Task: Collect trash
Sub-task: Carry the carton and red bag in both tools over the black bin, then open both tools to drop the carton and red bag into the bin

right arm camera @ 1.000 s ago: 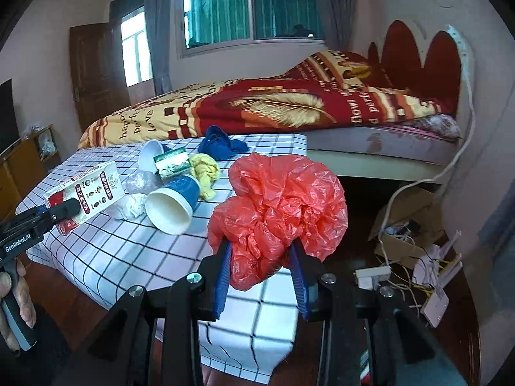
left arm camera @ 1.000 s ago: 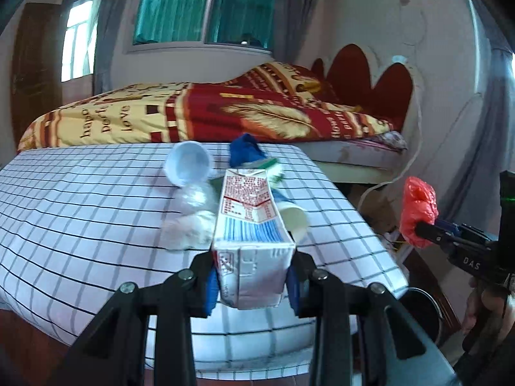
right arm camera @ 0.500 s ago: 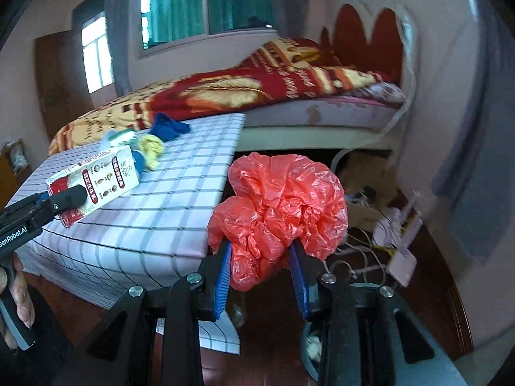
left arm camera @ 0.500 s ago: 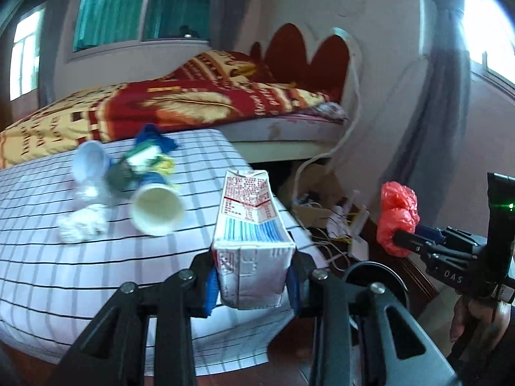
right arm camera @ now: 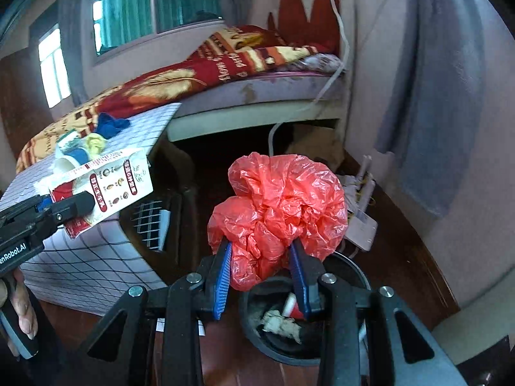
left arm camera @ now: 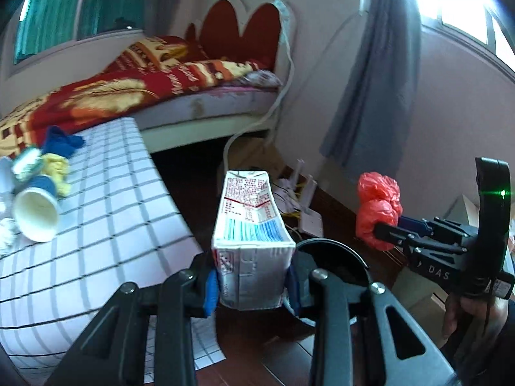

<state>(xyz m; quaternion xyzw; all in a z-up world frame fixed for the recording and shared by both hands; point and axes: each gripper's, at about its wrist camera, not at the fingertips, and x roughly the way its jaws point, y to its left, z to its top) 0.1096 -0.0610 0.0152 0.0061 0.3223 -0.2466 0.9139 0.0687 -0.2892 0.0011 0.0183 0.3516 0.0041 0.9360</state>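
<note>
- Red crinkly plastic bag [right arm camera: 276, 215], all bunched up, is what our right gripper [right arm camera: 262, 276] has pinched between its blue pads. It's hanging right above the round black trash bin [right arm camera: 357, 271] on the dark wood floor.
- We can see some crumpled whitish trash [right arm camera: 280, 321] already sitting inside that bin.
- Our left gripper [left arm camera: 252, 284] is clamped on the base of a white milk carton [left arm camera: 249, 218] with red and blue print, also off the table, with the bin rim just behind it.
- Still lying on the white checked tablecloth [left arm camera: 106, 212]: a blue paper cup [left arm camera: 35, 212] on its side, a yellow crumpled wad [left arm camera: 58, 167] and a dark blue cloth [left arm camera: 61, 140].
- Behind it all is the bed with the red and gold blanket [right arm camera: 180, 80].
</note>
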